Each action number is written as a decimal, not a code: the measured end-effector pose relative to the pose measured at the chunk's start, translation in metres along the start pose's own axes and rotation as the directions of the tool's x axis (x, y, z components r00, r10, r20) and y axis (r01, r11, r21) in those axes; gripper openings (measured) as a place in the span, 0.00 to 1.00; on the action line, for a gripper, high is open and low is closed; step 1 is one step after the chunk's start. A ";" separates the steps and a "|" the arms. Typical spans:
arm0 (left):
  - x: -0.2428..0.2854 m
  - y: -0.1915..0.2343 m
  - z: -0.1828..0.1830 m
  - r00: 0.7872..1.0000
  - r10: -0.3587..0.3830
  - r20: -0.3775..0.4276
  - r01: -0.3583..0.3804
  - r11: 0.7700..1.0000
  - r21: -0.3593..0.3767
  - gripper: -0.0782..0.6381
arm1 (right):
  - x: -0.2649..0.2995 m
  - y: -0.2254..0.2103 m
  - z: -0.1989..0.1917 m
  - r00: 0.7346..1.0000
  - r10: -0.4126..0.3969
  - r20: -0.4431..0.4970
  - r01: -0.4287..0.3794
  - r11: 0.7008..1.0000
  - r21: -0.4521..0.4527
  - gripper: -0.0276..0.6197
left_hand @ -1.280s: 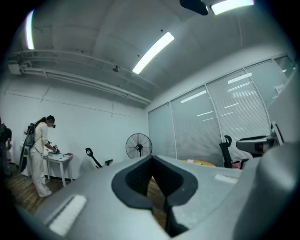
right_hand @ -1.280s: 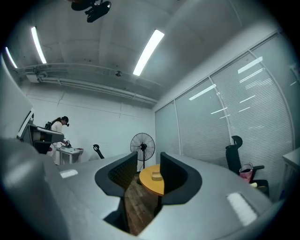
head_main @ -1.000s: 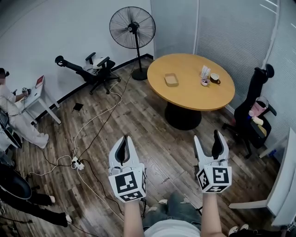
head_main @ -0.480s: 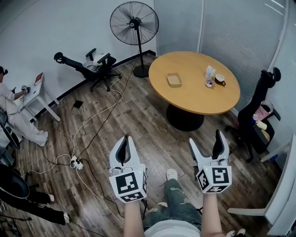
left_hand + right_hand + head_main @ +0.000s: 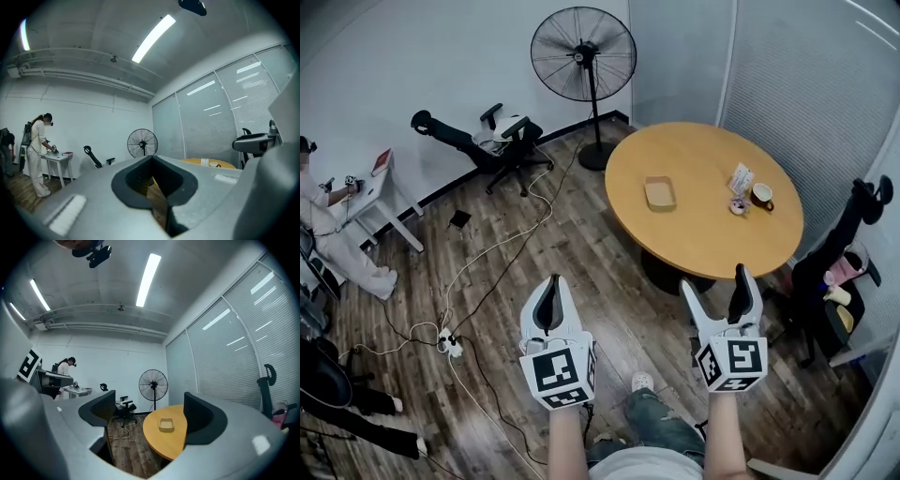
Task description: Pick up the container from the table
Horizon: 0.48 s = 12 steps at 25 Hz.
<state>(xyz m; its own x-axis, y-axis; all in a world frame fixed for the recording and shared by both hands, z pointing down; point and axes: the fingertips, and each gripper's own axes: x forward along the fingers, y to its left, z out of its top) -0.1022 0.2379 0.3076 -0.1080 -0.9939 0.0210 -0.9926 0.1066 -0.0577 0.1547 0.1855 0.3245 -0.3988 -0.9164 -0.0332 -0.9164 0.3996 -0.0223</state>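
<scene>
Where cables (image 5: 501,241) cross floor (image 5: 609,281), fan (image 5: 583,53) flanks table (image 5: 694,234).

container (image 5: 660,193) on round table (image 5: 703,234), cup (image 5: 761,195) to its right, fan (image 5: 584,56) behind

I've got a pedestal fan (image 5: 583,54) upright by the back wall, with a black-and-white office chair (image 5: 502,139) to its left, tilted far back. A white cable (image 5: 502,253) snakes over the wood floor (image 5: 581,281) to a power strip (image 5: 448,342). Far left: a person in white (image 5: 323,220) at a small white desk (image 5: 380,192) with a red book (image 5: 381,162) on it. Right edge: a dark chair (image 5: 814,281) with something pink (image 5: 838,273) on it. A white mug (image 5: 761,195), a small bowl (image 5: 738,205) and a white packet (image 5: 740,178) sit close together.
</scene>
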 end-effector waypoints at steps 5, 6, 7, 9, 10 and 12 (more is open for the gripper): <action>0.062 -0.005 0.013 0.999 0.032 0.004 -0.032 0.999 -0.008 0.11 | 0.064 -0.027 0.010 1.000 0.023 0.007 -0.023 1.000 -0.011 0.76; 0.072 -0.005 0.015 0.999 0.035 0.004 -0.035 0.999 -0.009 0.11 | 0.075 -0.031 0.011 1.000 0.024 0.004 -0.024 1.000 -0.012 0.76; 0.081 -0.006 0.017 0.999 0.037 0.005 -0.037 0.999 -0.009 0.11 | 0.085 -0.035 0.012 1.000 0.026 0.003 -0.026 1.000 -0.014 0.76; 0.098 -0.008 0.020 0.999 0.041 0.011 -0.041 0.999 -0.009 0.11 | 0.103 -0.042 0.014 1.000 0.031 0.003 -0.030 0.999 -0.018 0.76; 0.105 -0.009 0.021 0.999 0.045 0.015 -0.045 0.999 -0.010 0.11 | 0.110 -0.045 0.015 0.999 0.034 0.004 -0.034 0.999 -0.021 0.76; 0.119 -0.011 0.021 0.998 0.055 0.020 -0.054 0.998 -0.014 0.11 | 0.125 -0.051 0.013 0.999 0.043 0.002 -0.043 0.999 -0.027 0.76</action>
<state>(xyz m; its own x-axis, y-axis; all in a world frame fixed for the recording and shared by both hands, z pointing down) -0.1026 0.1180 0.2894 -0.1608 -0.9870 -0.0018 -0.9860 0.1607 -0.0452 0.1524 0.0509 0.3082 -0.4378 -0.8983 -0.0365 -0.8990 0.4379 0.0067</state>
